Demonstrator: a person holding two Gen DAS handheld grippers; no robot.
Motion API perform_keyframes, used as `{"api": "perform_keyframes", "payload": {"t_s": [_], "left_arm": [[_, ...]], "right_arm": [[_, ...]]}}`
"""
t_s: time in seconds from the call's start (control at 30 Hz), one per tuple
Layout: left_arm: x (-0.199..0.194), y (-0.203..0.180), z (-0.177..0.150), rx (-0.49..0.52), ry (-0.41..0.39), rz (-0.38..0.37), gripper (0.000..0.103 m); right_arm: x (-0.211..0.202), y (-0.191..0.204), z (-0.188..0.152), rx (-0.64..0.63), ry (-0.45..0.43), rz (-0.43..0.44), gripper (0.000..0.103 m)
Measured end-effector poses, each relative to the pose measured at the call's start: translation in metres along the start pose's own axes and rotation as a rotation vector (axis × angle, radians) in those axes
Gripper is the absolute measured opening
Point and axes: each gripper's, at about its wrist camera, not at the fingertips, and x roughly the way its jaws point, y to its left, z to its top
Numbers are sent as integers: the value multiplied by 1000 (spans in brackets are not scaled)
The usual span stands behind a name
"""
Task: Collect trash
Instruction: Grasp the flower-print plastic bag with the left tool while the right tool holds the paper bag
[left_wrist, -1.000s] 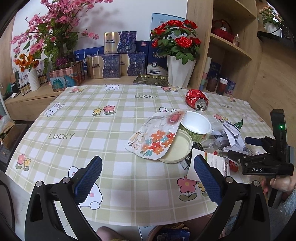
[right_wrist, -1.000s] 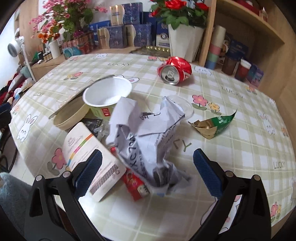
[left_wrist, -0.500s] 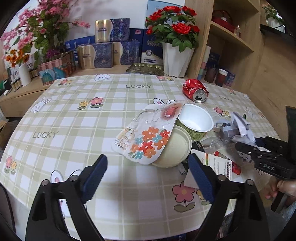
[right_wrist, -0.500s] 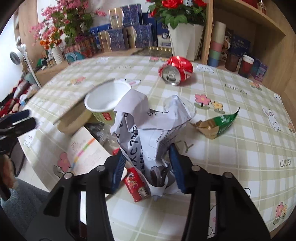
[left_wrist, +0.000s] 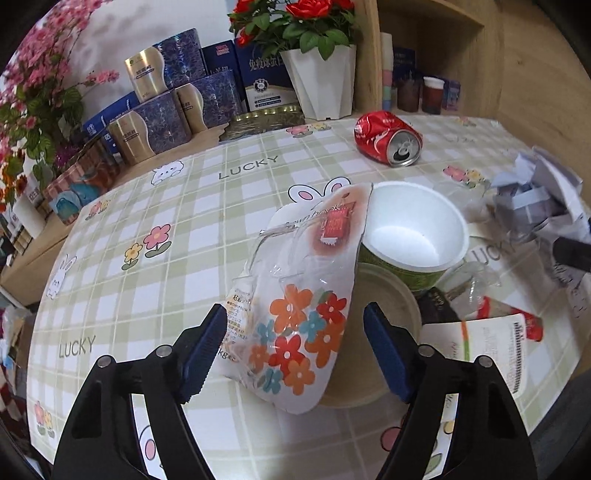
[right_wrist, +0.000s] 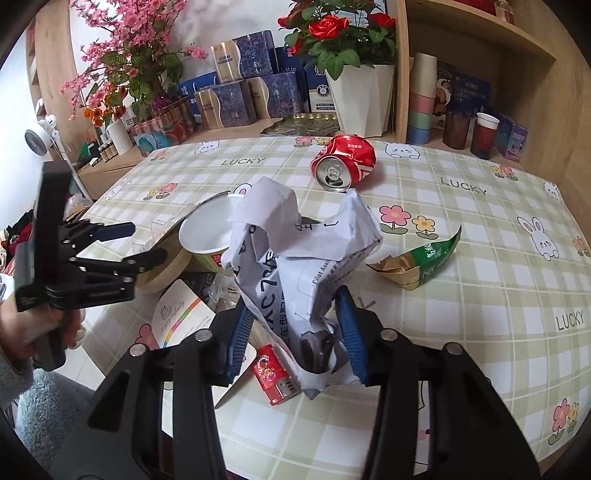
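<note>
My right gripper is shut on a crumpled white paper wad, which it holds just above the table. The wad also shows at the right edge of the left wrist view. My left gripper is open, its jaws on either side of a clear plastic package with printed flowers. That package leans on a white paper cup and a beige lid. A crushed red can lies farther back. It also shows in the right wrist view.
A green foil wrapper, a white card and a small red packet lie on the checked tablecloth. A white pot of red roses, boxes and shelves with cups stand behind the table.
My right gripper closed on the paper wad and lifted it slightly. My left gripper moved forward over the flowered package and its jaws narrowed around it.
</note>
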Motion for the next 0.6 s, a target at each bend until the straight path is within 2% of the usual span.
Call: {"api": "perform_keyframes", "payload": {"t_s": [0.03, 0.07, 0.1, 0.2, 0.27, 0.37, 0.53, 0.6], "left_arm": [[2, 0, 0, 9, 4, -1, 70], [4, -1, 1, 18, 8, -5, 62], [6, -1, 2, 23, 11, -14, 47], [5, 2, 1, 15, -7, -42, 28], [-5, 5, 2, 15, -49, -43, 24], [-19, 21, 8, -50, -99, -69, 22], [-46, 63, 21, -220, -165, -81, 22], [-59, 71, 24, -233, -196, -71, 22]], "right_arm": [[0, 0, 0, -1, -2, 2, 47], [-1, 1, 0, -1, -2, 3, 47], [-1, 1, 1, -1, -3, 5, 47], [-2, 1, 0, 3, -7, 14, 47], [-4, 1, 0, 7, -13, 18, 47], [-6, 0, 1, 18, -23, 22, 46], [-10, 4, 3, 22, -25, 27, 46], [-12, 6, 3, 20, -23, 26, 46]]}}
